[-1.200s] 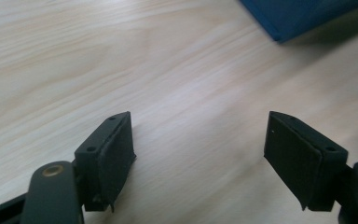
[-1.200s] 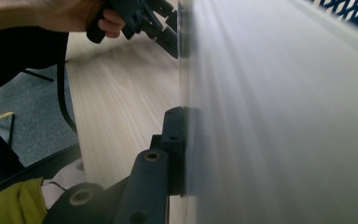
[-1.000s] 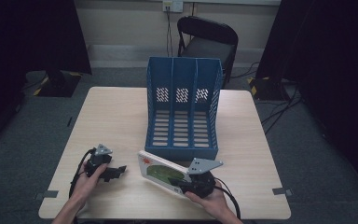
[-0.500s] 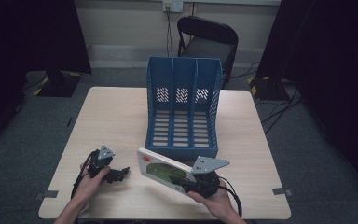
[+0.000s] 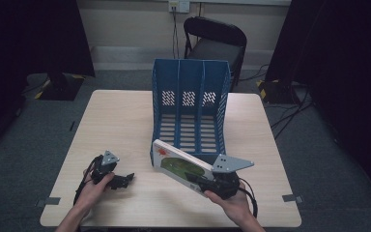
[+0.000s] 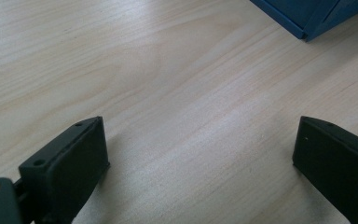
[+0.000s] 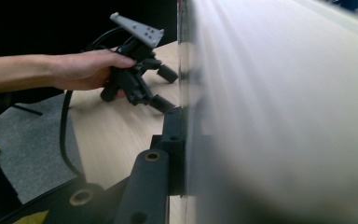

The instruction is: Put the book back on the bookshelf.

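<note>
A thin white book with a green and red cover hangs tilted above the table's front, just before the blue file holder. My right gripper is shut on its lower right corner; in the right gripper view the book's pale face is a blur clamped at my right gripper. My left gripper rests low at the front left, open; its jaws have just been opening. In the left gripper view my left gripper has bare wood between its jaws.
The file holder has three upright compartments and stands mid-table; its corner shows in the left gripper view. The wooden table is bare to the holder's left. A black chair stands beyond the far edge. Cables trail off the front edge.
My right gripper has lifted the book a little higher off the table. My left hand has stayed in place.
</note>
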